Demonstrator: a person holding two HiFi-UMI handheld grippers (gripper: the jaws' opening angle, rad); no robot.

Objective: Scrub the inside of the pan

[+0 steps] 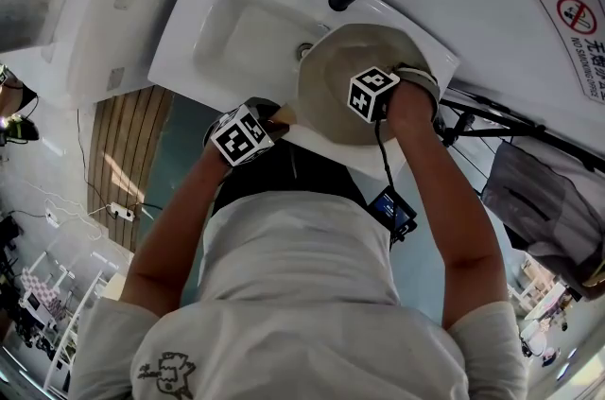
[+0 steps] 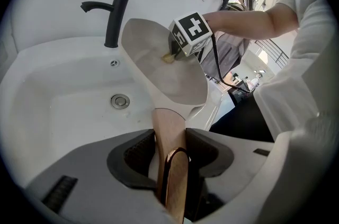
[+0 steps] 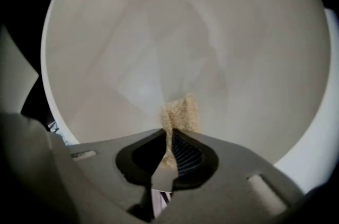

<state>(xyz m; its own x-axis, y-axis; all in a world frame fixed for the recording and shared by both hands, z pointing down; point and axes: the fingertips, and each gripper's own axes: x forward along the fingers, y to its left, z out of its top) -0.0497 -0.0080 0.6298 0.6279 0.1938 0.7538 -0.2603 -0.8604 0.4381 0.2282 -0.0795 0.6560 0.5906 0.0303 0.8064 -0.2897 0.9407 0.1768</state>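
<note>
The left hand-held gripper [image 2: 169,139] clamps the wooden handle [image 2: 167,125], tilting the pan [image 2: 164,66] over the sink [image 2: 63,96] — so its inside faces the right hand-held gripper [image 3: 168,143], which pinches a tan scouring pad [image 3: 180,114] against it, apparently mid-scrub. The black faucet [image 2: 112,11] stands behind the sink.

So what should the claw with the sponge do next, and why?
Probably rub the sponge in small circles over the inside of the pan. The right claw is shut on the sponge, which seems to touch the inside, and the left claw grips the handle, holding the pan tilted over the sink.
</note>
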